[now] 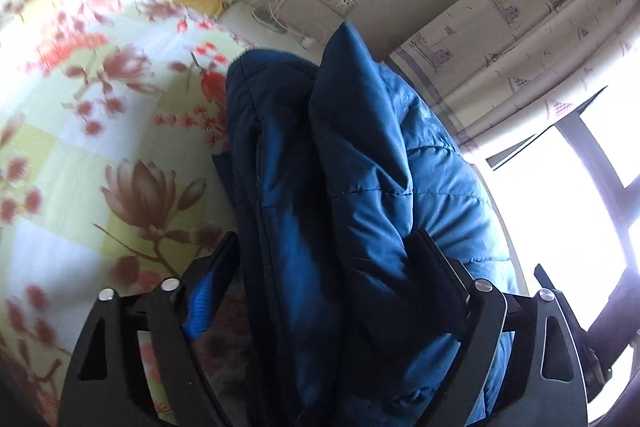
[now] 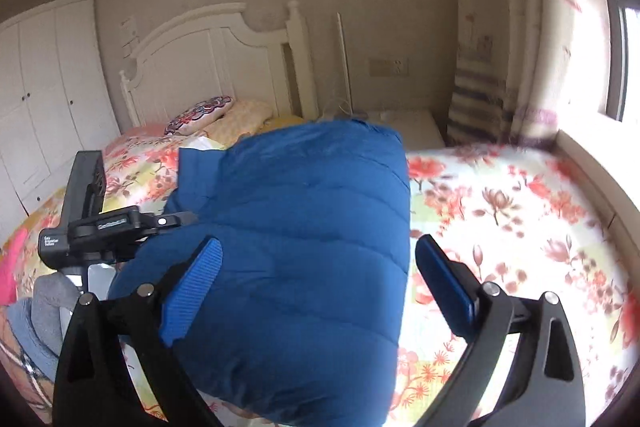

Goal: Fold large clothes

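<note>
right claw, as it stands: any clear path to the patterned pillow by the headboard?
Probably not directly. The right claw is open, with the bulky blue jacket lying between its fingers and filling the line toward the patterned pillow. It would likely need to lift over or go around the jacket.

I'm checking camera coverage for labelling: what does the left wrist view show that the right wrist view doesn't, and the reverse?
Only the left wrist view: the left hand-held gripper with bunched jacket folds between its fingers, and a window frame.

Only the right wrist view: the right hand-held gripper open over the jacket, the white headboard and the wardrobe.

Both: the blue puffer jacket, floral bedspread, patterned curtain and wall socket.
</note>
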